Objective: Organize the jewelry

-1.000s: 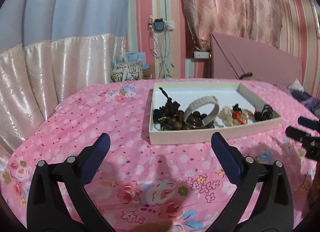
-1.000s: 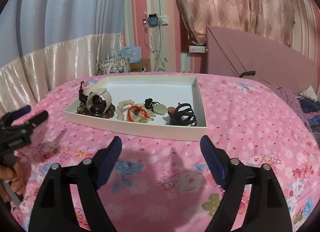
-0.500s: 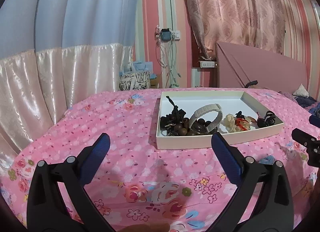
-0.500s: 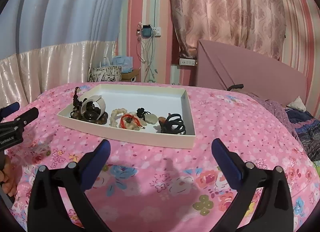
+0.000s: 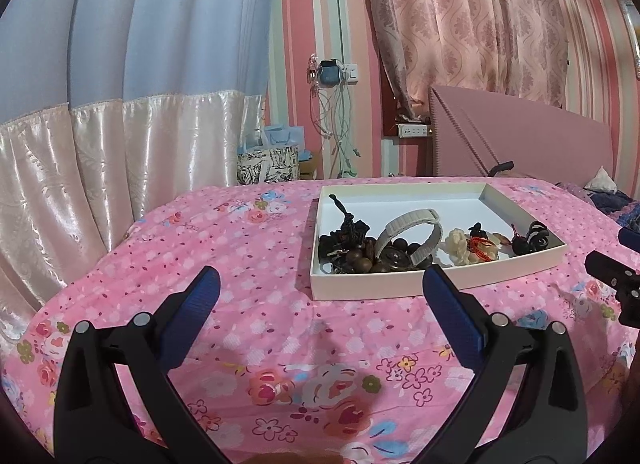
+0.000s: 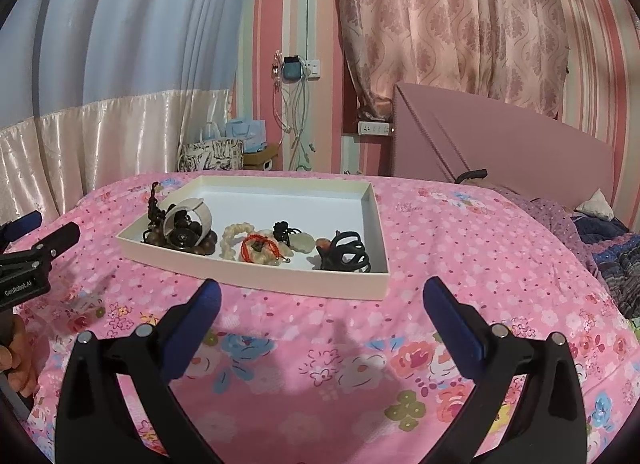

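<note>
A shallow white tray (image 5: 400, 288) (image 6: 256, 276) lies on the pink flowered bedspread. Along its near side sit dark wooden beads (image 5: 362, 264) (image 6: 160, 238), a watch with a beige band (image 5: 412, 224) (image 6: 190, 214), a cream bead bracelet (image 5: 458, 248) (image 6: 234, 234), a red cord piece (image 5: 482, 246) (image 6: 256, 246) and a black hair claw (image 5: 534, 236) (image 6: 346, 252). My left gripper (image 5: 320, 290) is open and empty, short of the tray's left front corner. My right gripper (image 6: 322, 300) is open and empty, in front of the tray's near right side.
The bedspread (image 5: 248, 248) falls away at the left. Curtains (image 5: 120, 144), a patterned bag (image 5: 268, 166) and hanging cables (image 5: 334, 132) stand behind the bed. A pink headboard (image 6: 500, 148) and dark bedding (image 6: 612, 248) lie at the right.
Both grippers have pulled back and tilted up, so the tray looks smaller and farther. The right gripper has opened wider. The jewelry has not moved.
</note>
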`<state>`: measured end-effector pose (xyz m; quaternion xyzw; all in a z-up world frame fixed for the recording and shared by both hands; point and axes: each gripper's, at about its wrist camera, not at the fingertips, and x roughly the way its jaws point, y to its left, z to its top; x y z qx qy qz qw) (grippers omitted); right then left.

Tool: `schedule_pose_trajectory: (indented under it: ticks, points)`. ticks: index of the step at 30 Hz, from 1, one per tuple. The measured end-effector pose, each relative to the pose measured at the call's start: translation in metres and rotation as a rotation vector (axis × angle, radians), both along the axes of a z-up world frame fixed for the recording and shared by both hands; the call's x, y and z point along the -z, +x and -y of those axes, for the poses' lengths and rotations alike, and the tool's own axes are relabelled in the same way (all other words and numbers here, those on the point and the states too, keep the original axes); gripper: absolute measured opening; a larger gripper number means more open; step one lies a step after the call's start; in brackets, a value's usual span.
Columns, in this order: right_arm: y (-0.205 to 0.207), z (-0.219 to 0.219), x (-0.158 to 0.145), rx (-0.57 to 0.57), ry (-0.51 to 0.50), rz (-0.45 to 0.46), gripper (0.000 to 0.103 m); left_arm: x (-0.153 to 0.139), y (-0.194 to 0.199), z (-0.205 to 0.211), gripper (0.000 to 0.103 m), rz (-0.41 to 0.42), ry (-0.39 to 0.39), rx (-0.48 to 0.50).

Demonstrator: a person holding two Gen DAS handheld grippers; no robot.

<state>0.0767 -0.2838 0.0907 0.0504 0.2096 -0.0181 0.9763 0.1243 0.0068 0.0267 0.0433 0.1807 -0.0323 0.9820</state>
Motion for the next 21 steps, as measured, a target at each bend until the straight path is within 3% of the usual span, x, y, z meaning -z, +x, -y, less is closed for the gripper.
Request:
schedule_pose_trajectory:
  ticks: [21]
  points:
    - [0.0042,0.0039,0.0022,0.031,0.017,-0.037,0.101,-0.0006,-0.0009,0.0,0.1,0.003,-0.014,0.013]
